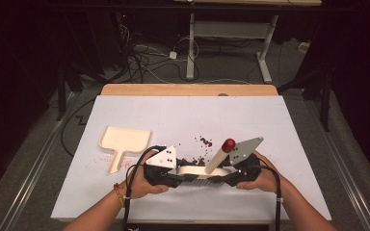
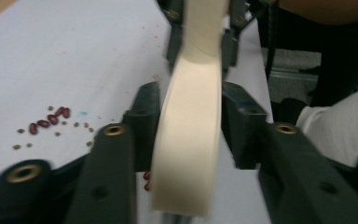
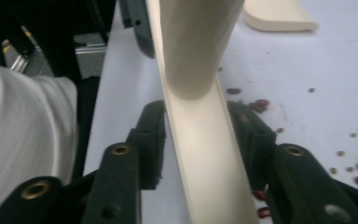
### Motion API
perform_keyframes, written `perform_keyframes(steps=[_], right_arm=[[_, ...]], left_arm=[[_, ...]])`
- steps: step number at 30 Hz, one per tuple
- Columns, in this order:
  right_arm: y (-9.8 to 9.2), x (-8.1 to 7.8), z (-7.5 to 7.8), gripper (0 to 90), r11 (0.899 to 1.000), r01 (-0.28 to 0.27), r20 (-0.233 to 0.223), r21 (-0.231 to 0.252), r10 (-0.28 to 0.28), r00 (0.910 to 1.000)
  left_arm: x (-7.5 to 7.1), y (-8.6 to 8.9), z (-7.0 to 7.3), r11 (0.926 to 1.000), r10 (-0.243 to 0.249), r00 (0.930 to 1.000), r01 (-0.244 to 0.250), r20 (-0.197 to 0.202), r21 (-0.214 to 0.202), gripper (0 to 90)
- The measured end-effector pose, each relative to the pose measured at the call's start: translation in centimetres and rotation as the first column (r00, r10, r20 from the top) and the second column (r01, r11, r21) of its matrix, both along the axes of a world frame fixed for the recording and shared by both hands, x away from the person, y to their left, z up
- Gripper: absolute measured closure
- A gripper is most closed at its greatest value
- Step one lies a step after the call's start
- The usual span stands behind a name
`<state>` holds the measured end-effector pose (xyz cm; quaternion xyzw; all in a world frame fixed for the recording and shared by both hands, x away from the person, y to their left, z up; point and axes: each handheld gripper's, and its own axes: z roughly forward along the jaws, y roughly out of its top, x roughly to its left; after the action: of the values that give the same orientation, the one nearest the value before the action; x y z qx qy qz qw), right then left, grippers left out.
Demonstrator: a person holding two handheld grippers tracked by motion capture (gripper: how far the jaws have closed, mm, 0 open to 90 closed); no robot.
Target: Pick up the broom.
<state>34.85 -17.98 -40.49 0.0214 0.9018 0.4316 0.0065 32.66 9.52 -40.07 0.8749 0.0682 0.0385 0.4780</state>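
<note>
- Looking down from the high view, I see both of my forearms coming in from the near edge of the white-topped bench (image 1: pixel 279 144), hands low and turned toward each other.
- My left hand-held gripper (image 1: pixel 173 174) points to the right, with its grey three-cornered plate on top and the cable looping back over my wrist.
- My right hand-held gripper (image 1: pixel 226 175) points to the left, its own grey plate tilted upward.
- Between them sits the cream plastic hand brush (image 1: pixel 197 171), lying level just above the bench near its front edge, bristles down, with its round cream handle and red cap slanting up and to the right.
- In the left gripper view, the jaws of the left hand-held gripper (image 2: pixel 189 126) sit on either side of the brush's cream back (image 2: pixel 189 140), pinching it with the pads against its sides.
- In the right gripper view, the right hand-held gripper (image 3: pixel 205 140) is likewise pressed onto the opposite end of that cream strip (image 3: pixel 205 154), just in front of where the handle joins.
- Dark red beans (image 1: pixel 204 141) and smaller specks lie scattered on the bench just beyond the brush.
- A cream plastic dustpan (image 1: pixel 123 142) rests flat well to the left, apart from both hands.
</note>
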Motion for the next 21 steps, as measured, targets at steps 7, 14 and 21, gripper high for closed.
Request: perform_keyframes(steps=[7, 14, 21], right_arm=[[0.2, -0.1, 0.5, 67.6, 0.998, 0.057, 0.048, -0.007, -0.057, 0.9972], [-0.7, 0.4, 0.9, 67.5, 0.981, 0.189, 0.065, -0.032, -0.187, 0.9802], [-2.2, 1.0, 2.0, 67.4, 0.945, 0.326, 0.1, -0.008, -0.324, 0.9408]], left_arm=[[0.1, 1.3, 0.3, 0.9877, 0.154, 0.9854, -0.156, 0.072, 0.012, 30.4], [-0.1, 4.9, -0.3, 0.9237, 0.361, 0.9135, -0.378, 0.188, 0.063, 19.9], [-1.2, 9.5, -2.3, 0.8473, 0.48, 0.8426, -0.517, 0.244, 0.12, 19.7]])
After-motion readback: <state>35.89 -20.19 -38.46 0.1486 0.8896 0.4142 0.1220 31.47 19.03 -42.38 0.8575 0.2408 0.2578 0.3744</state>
